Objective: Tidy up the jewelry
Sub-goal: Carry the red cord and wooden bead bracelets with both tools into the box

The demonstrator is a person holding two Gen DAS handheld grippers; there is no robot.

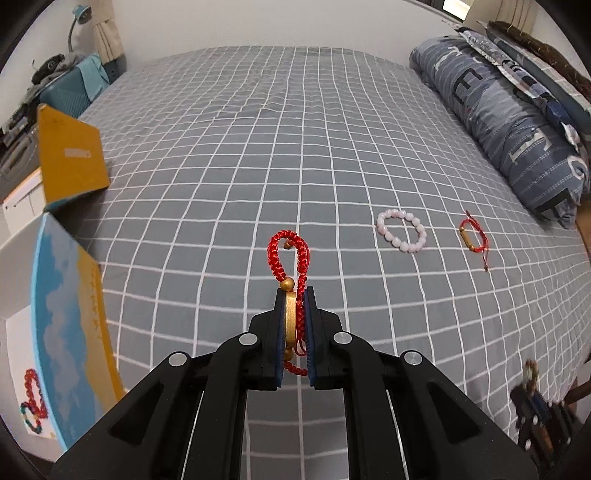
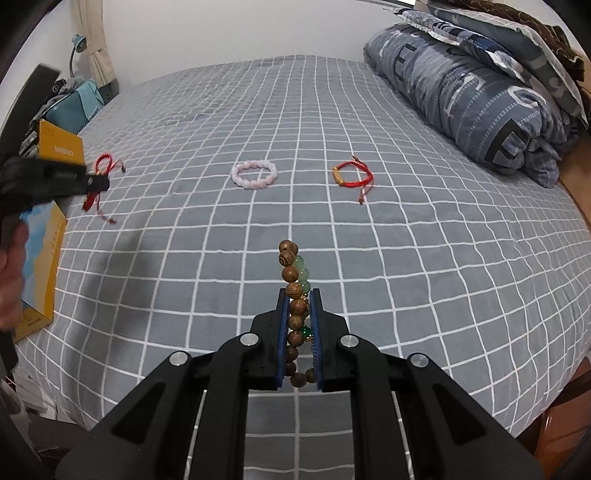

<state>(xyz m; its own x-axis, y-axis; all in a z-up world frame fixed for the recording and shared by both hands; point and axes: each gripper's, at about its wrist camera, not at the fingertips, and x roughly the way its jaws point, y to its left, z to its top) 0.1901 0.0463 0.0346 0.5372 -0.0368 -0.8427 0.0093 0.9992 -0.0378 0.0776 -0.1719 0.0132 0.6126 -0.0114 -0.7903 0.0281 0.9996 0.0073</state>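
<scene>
Left wrist view shows the left gripper point(image 1: 294, 295) clenched on a limp red cord bracelet point(image 1: 290, 266), best held at its stiff gold bar. Meanwhile the right gripper point(image 2: 299, 295) grasps a heavier, slippery wooden bead bracelet point(image 2: 291, 291) above the bed point(image 2: 406, 258).

A bed point(image 1: 258, 147) covered in grey, white-gridded sheeting is seen against a pale wall point(image 1: 258, 22); a folded blue quilt point(image 1: 498, 122) is piled alongside, a curtain point(image 1: 107, 37) hung in the corner.

Both wrist views face forward over bed point(image 1: 258, 147) (shared).
</scene>
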